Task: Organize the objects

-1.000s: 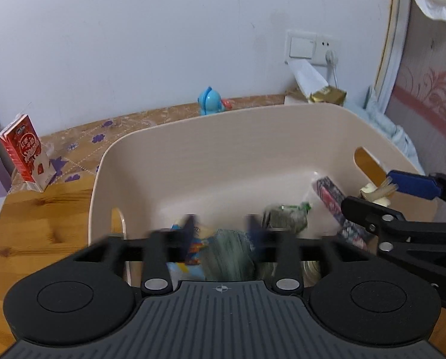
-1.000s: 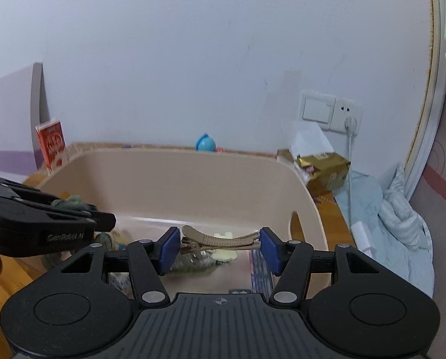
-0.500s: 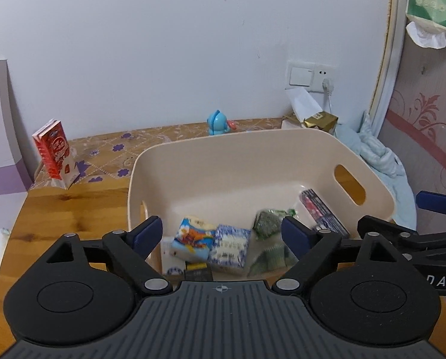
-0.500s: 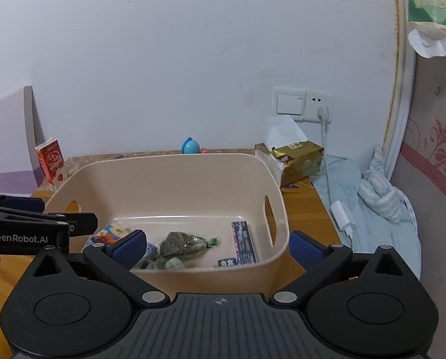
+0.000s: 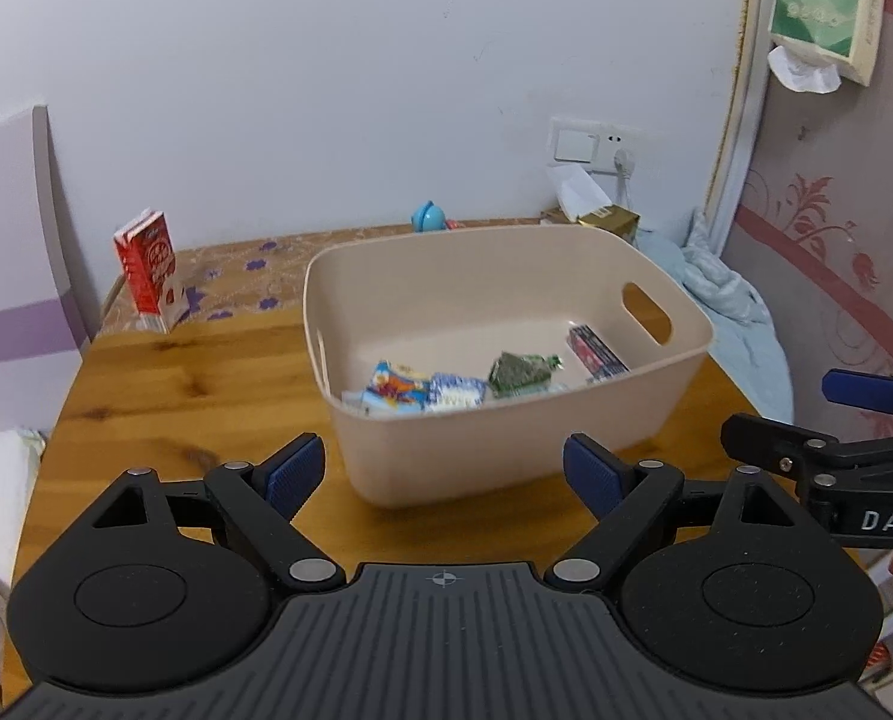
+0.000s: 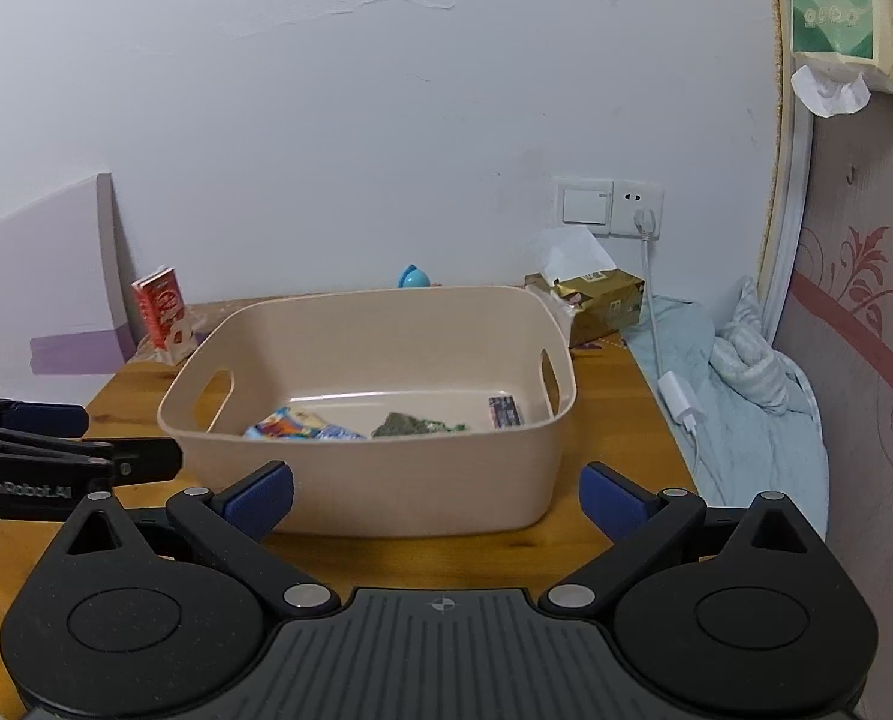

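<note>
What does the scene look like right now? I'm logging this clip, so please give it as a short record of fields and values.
surface: wooden table
container: beige bin with cut-out handles, standing on the table
bin contents: snack packets, dark green packet, dark flat pack
left gripper: open, empty, short of the bin's near wall
right gripper: open, empty, short of the bin's near wall
outside the bin: red carton upright near the wall, blue toy behind the bin, gold tissue box at its far right
</note>
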Available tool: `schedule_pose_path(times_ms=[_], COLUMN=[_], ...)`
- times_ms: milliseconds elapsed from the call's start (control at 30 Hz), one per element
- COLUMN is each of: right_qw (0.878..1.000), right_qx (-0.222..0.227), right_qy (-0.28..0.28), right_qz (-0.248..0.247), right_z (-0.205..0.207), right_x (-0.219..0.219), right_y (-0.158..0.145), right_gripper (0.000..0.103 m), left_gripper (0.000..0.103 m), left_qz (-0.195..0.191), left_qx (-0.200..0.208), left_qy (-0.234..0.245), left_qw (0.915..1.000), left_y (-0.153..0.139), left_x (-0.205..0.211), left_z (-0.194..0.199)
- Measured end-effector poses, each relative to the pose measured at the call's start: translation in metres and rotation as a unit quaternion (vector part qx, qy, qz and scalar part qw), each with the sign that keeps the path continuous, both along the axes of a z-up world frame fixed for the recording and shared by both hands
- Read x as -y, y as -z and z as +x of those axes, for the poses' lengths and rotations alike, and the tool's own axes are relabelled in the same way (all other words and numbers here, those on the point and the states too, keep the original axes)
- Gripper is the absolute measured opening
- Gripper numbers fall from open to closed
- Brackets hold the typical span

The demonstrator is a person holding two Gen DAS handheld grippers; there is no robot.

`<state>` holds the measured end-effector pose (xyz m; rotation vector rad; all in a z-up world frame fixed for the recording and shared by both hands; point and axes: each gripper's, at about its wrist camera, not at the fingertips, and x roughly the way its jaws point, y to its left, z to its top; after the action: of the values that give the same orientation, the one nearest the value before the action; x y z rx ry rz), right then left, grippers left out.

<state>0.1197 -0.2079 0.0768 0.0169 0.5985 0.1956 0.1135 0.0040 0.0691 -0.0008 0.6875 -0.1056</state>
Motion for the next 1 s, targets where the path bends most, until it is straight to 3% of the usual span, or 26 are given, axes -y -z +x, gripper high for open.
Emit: schedule_pose_path(times_ms=[200, 633, 1000], right_qw=[1.000, 1.000, 0.999], right_qx=[0.009, 0.006, -0.033], right_qy=[0.004, -0.005, -0.008], right_qz=[-0.021, -0.021, -0.007], right_z=[-0.028, -0.064, -0.084], right_x=[-0.004, -0.007, 0.000], right_y=[-0.002, -0.002, 0.014], right_gripper=[0.103, 0.103, 0.103], left_gripper=[0.089, 0.089, 0.090], left_qz=[-0.014, 0.027, 0.032], left_qx=[-0.005, 0.025, 0.011], left_qy=[-0.008, 0.007, 0.014], left_qw=[0.9999, 0.9993, 0.9993], left_y=[-0.005, -0.010, 0.000], left_x=[-0.009, 0.005, 0.008], left_z=[-0.032, -0.081, -0.103])
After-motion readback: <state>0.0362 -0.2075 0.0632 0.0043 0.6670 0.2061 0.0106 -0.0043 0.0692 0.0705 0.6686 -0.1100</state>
